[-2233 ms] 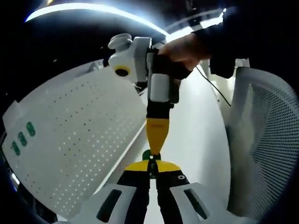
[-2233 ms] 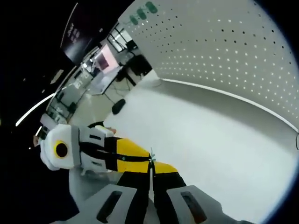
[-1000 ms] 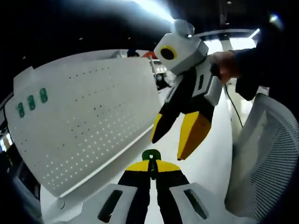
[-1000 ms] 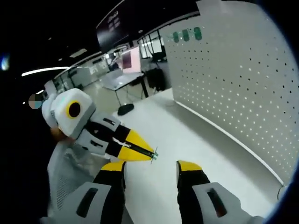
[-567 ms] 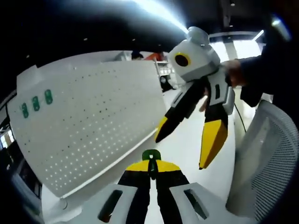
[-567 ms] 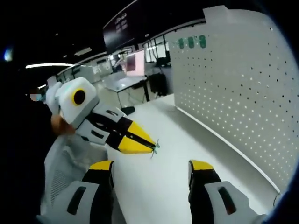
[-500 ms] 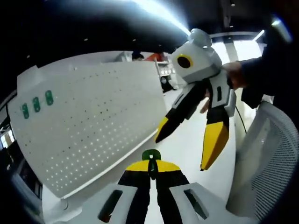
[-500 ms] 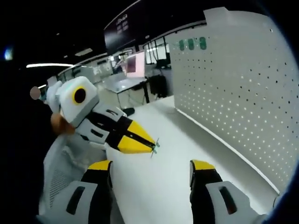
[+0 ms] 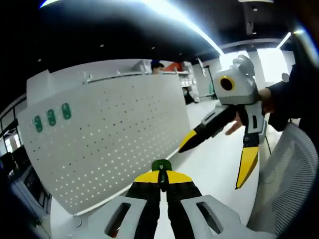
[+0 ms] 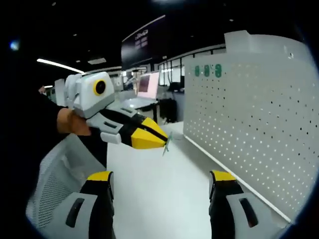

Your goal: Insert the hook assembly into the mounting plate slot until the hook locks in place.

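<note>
In your left gripper view, the white pegboard [image 9: 104, 144] stands upright on the left, with three green tabs [image 9: 51, 117] near its upper corner; it rises from the white table [image 9: 214, 164], and a mesh chair [image 9: 286, 189] sits at the far right. Your left gripper [image 9: 161, 175] has its jaws pressed together on the hook [image 9: 161, 168], a small green piece whose rounded top pokes up above the yellow tips. Beyond it your right gripper [image 9: 214, 159] hangs over the table with its jaws spread wide and nothing between them, your hand [image 9: 249, 112] on its body. In your right gripper view, the chair [image 10: 55, 179] is at the left, then the left gripper [image 10: 162, 142] comes in clamped on the hook [image 10: 167, 143], which shows as a thin green sliver at the tips, held in the air and apart from the pegboard [image 10: 254, 129] on the right. The right gripper [image 10: 162, 186] stands open, jaws well apart.
</note>
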`<control>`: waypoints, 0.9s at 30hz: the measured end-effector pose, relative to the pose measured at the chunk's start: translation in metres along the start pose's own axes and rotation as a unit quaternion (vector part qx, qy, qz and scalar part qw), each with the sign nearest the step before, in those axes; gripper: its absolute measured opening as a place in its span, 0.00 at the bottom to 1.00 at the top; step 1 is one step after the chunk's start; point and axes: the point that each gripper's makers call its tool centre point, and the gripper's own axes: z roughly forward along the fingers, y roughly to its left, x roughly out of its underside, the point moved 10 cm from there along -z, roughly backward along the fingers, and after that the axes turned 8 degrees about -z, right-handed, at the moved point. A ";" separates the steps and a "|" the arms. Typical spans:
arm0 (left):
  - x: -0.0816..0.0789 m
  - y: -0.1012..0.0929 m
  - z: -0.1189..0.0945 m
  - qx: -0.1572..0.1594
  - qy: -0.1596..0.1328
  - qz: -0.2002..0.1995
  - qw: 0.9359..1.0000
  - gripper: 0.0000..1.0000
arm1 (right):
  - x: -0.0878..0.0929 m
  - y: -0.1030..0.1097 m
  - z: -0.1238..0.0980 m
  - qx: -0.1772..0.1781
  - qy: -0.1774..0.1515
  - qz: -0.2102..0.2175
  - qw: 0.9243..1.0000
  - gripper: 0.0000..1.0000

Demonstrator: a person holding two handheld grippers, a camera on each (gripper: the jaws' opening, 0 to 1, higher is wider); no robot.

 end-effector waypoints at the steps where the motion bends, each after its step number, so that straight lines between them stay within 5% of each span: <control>1: -0.002 0.002 -0.001 -0.004 -0.002 -0.002 1.000 0.03 | -0.001 -0.001 -0.001 0.009 -0.012 -0.018 1.000 0.80; 9: -0.010 0.013 -0.003 -0.022 -0.013 -0.011 1.000 0.03 | 0.000 -0.003 -0.011 0.032 -0.046 -0.048 0.997 0.84; 17: -0.018 0.024 -0.002 -0.043 -0.028 -0.028 0.998 0.03 | 0.004 0.007 -0.026 0.051 -0.046 -0.073 0.995 0.88; 27: -0.032 0.038 0.010 -0.083 -0.048 -0.062 0.993 0.03 | 0.008 0.013 -0.047 0.086 -0.059 -0.048 0.993 0.89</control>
